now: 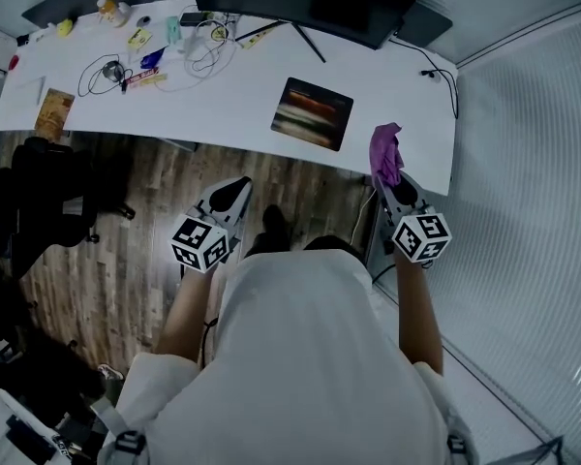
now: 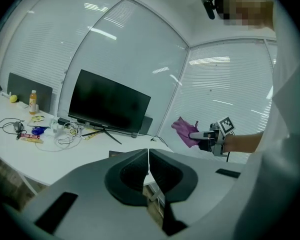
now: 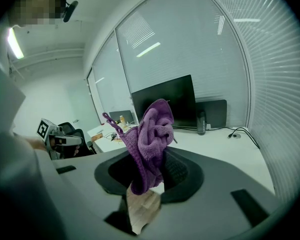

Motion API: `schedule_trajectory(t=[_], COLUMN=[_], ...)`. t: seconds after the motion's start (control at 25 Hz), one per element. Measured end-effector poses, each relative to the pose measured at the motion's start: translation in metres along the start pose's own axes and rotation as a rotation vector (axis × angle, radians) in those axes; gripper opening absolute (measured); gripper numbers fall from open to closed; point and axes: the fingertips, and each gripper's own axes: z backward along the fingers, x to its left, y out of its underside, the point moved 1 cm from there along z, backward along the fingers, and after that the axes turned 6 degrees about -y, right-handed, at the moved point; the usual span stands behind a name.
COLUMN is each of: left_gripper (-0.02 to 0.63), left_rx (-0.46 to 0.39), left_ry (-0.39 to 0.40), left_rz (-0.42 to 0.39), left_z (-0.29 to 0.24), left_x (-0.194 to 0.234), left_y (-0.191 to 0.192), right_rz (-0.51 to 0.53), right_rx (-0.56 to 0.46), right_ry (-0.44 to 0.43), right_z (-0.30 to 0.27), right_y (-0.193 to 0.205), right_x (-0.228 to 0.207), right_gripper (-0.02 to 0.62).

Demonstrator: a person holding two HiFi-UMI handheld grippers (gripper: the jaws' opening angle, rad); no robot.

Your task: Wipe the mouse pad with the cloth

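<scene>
R gripper clamps purple cloth, held near desk's right edge. L gripper closed, empty, over floor. Mouse pad lies on desk, untouched.

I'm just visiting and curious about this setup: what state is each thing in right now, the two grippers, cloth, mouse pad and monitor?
Left gripper: shut, holding nothing.
Right gripper: shut on the cloth.
Cloth: bunched up, held in the air.
Mouse pad: lying flat on the desk, nothing on it.
Monitor: screen dark.
</scene>
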Motion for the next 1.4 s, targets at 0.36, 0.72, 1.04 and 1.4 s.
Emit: schedule_trajectory(t=[0.36,0.72,1.04,1.4], left_gripper=[0.021,0.021,0.021,0.021], left_rx=[0.008,0.025,0.032,0.049], left_ry=[0.024,-0.030,-0.121,-0.182], left_rz=[0.029,0.061,0.102,0.159], left_z=[-0.012,-0.031,-0.067,-0.115], left_x=[0.023,0.038,0.042,0.035], left_y=[-0.002,-0.001,-0.007,-0.004], right_rz=[0.028,0.039,0.120,0.205], right_rx=[0.033,0.072,0.154,0.286], right_ry=[0.023,-0.018,-0.125,-0.234], right_z=[-0.029,-0.066,-0.115,-0.173], right_y=[-0.012,-0.021,-0.033,-0.026], right_x=[-0.005,-0.031,-0.073,-0.120], right_gripper=[0.133,0.133,0.133,0.133])
